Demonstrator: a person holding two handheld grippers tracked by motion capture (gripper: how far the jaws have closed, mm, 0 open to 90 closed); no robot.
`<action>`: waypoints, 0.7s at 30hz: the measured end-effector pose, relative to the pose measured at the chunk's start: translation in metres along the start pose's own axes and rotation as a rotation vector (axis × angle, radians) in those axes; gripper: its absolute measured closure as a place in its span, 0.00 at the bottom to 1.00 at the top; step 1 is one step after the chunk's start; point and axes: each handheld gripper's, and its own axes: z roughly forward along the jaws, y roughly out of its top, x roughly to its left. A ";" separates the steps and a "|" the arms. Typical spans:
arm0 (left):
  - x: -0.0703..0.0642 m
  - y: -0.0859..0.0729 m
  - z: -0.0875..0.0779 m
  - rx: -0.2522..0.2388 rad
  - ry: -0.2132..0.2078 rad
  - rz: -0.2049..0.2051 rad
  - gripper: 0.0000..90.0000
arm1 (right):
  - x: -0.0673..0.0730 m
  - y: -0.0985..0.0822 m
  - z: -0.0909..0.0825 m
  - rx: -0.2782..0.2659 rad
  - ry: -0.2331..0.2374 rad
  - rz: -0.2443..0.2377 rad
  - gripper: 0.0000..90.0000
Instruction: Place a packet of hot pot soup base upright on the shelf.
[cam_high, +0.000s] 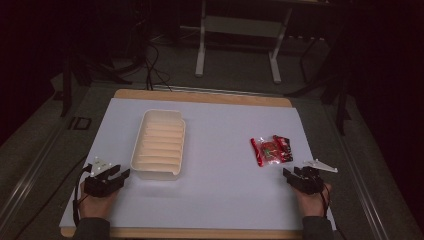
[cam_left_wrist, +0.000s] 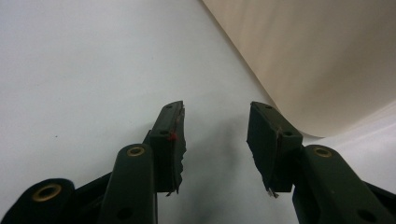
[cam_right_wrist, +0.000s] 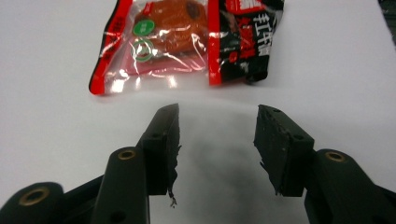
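A red, black and clear snack packet (cam_high: 271, 149) lies flat on the white table sheet at the right. In the right gripper view the packet (cam_right_wrist: 187, 39) sits just beyond my right gripper (cam_right_wrist: 218, 116), whose jaws stand open with bare sheet between them. From above, the right gripper (cam_high: 294, 174) rests on the sheet a little short of the packet. A cream ribbed tray (cam_high: 159, 144) stands empty at the left centre. My left gripper (cam_high: 121, 173) is open near the tray's front left corner. The tray wall (cam_left_wrist: 308, 60) rises just right of the left gripper (cam_left_wrist: 215, 112).
The white sheet (cam_high: 220, 190) covers a wooden table top (cam_high: 200, 96), with dark floor around it. A metal frame's legs (cam_high: 201, 50) and cables stand beyond the far edge. The person's hands come in from the bottom corners.
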 end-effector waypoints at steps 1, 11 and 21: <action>0.000 0.000 0.000 0.000 0.002 0.001 0.63 | 0.000 0.001 0.000 0.001 0.002 0.002 0.55; 0.000 -0.001 -0.001 -0.007 0.002 -0.004 0.62 | -0.009 0.015 0.000 -0.011 0.000 0.015 0.53; 0.000 -0.001 0.000 -0.007 0.004 0.003 0.62 | -0.013 0.024 0.012 -0.007 -0.009 0.028 0.52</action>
